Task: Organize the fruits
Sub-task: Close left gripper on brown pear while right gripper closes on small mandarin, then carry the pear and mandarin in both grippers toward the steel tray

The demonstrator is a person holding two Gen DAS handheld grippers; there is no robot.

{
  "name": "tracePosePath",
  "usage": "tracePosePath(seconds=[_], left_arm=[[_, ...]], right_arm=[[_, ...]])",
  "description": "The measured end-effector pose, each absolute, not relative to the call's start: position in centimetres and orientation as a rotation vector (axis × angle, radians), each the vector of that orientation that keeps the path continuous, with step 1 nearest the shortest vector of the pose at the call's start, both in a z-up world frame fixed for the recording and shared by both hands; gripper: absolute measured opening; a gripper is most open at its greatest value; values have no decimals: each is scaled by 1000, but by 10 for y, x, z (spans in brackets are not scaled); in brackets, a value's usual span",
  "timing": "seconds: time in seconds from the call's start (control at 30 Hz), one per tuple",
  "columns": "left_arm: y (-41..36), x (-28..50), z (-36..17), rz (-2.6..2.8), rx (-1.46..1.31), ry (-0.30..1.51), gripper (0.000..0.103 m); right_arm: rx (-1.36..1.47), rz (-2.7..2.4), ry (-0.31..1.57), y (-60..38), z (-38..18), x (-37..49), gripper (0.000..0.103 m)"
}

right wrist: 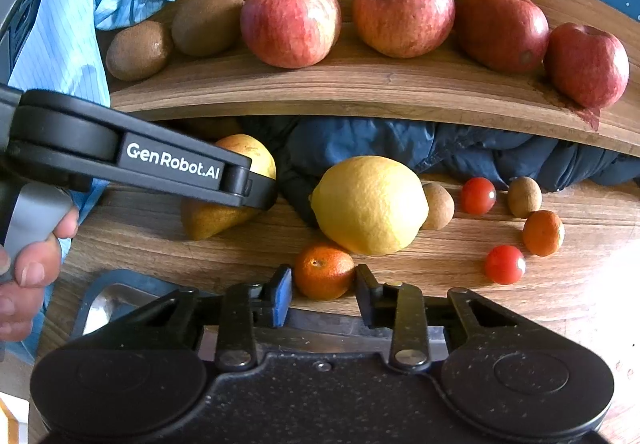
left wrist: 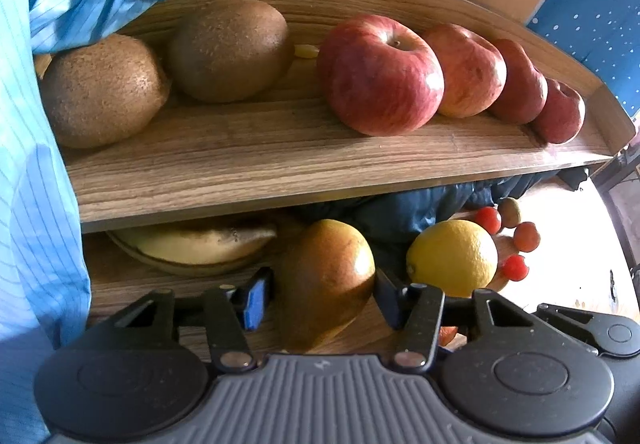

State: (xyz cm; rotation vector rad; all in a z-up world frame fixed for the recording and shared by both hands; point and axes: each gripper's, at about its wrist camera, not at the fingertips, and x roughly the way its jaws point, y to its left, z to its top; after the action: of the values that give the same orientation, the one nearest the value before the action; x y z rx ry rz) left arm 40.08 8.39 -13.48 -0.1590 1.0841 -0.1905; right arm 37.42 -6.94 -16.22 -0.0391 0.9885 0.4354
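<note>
**Pear and Tangerine Between the Fingers as Fruit Sorting Went On**

The left gripper (left wrist: 320, 298) had its fingers closed against the flanks of a pear (left wrist: 326, 280) on the bench (right wrist: 200, 252), apparently holding it. The right gripper (right wrist: 323, 292) stood with its fingers narrowly parted on either side of a small tangerine (right wrist: 324, 271); whether they pressed it could not be told. Just beyond lay a lemon (right wrist: 370, 204), with cherry tomatoes (right wrist: 505, 264), a second tangerine (right wrist: 543, 233) and small brown fruits (right wrist: 524, 197) scattered to its right. On the shelf (right wrist: 360, 88) above, two kiwis (right wrist: 139, 50) sat at the left and four apples (right wrist: 291, 22) in a row to the right. A banana (left wrist: 192, 242) lay under the shelf. The step in hand appeared to be picking up loose fruit for grouping; the next move likely called for lifting the pear clear of the shelf edge to a free spot.
</note>
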Motion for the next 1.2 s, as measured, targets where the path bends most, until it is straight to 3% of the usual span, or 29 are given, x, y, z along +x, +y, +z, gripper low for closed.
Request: tracePosePath(seconds=[1.2], left_arm=[[76, 332, -107, -105, -193, 1004, 58]], right_arm=[[-45, 516, 896, -92, -140, 298, 35]])
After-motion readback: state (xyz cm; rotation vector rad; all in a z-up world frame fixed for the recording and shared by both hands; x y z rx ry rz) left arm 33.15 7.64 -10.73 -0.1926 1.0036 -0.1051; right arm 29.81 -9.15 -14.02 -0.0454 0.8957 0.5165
